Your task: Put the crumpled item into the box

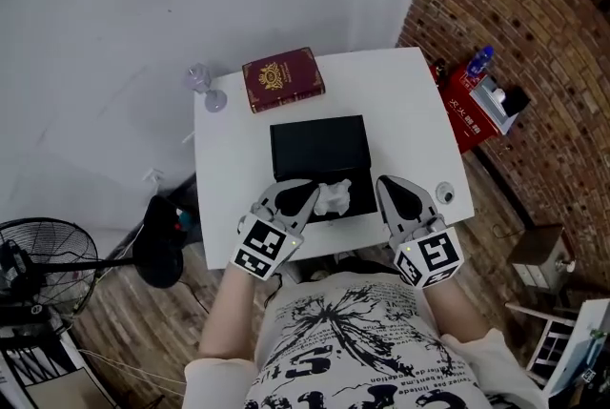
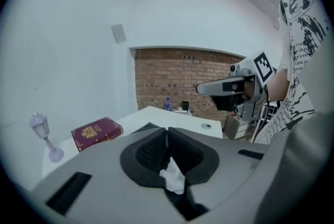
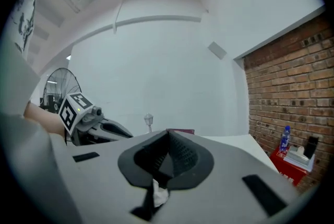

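Head view: a black box (image 1: 317, 148) lies open on a white table (image 1: 400, 102); the left gripper (image 1: 307, 193) and right gripper (image 1: 389, 183) flank its near edge; the white wad (image 1: 333, 197) shows over that edge, touching the left gripper's tip; a red book (image 1: 282, 78) lies behind the box.

Left gripper view: jaws clamped on the wad, which bulges out beneath them.

Right gripper view: jaws pressed together; a white scrap (image 3: 159, 196) shows low at their base, whether gripped I cannot tell.

Head view steeply down on the table (image 1: 410, 102) — gripper views low, level, sharing the book (image 2: 96, 133)
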`<state>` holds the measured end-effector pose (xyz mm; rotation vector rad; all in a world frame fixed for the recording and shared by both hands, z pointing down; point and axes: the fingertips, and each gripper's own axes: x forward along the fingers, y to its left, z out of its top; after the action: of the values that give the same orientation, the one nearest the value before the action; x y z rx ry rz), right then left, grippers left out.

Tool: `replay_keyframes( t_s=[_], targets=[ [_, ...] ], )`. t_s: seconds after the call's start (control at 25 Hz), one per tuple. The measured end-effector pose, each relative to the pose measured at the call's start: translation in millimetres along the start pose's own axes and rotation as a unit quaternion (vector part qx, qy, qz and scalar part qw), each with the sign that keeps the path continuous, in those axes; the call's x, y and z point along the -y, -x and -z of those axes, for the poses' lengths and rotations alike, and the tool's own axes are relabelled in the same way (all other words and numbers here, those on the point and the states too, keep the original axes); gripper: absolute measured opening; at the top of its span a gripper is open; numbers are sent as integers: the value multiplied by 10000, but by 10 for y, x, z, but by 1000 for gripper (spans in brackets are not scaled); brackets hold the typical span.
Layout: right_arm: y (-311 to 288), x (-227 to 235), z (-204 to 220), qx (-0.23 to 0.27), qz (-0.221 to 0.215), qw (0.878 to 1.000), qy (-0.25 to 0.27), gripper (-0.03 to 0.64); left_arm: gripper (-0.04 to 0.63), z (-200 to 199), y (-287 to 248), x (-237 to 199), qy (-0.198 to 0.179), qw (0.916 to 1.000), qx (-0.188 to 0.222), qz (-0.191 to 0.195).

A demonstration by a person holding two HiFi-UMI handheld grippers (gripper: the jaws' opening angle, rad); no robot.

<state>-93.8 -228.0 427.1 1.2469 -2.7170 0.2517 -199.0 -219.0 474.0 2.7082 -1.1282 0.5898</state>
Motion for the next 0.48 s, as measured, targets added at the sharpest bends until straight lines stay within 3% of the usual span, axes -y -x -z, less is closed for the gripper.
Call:
replay_keyframes(
  t_s=[0.32,0.48],
  targets=[
    [-50,-376,-241,284,-342,9980,448,15,14,-470,787,-143,-107,9908,1030,-873],
    [-67,-544,-336,384,-547,9955,665,14,14,-537,1102,-224,-89,9842,1208,-1295]
  ],
)
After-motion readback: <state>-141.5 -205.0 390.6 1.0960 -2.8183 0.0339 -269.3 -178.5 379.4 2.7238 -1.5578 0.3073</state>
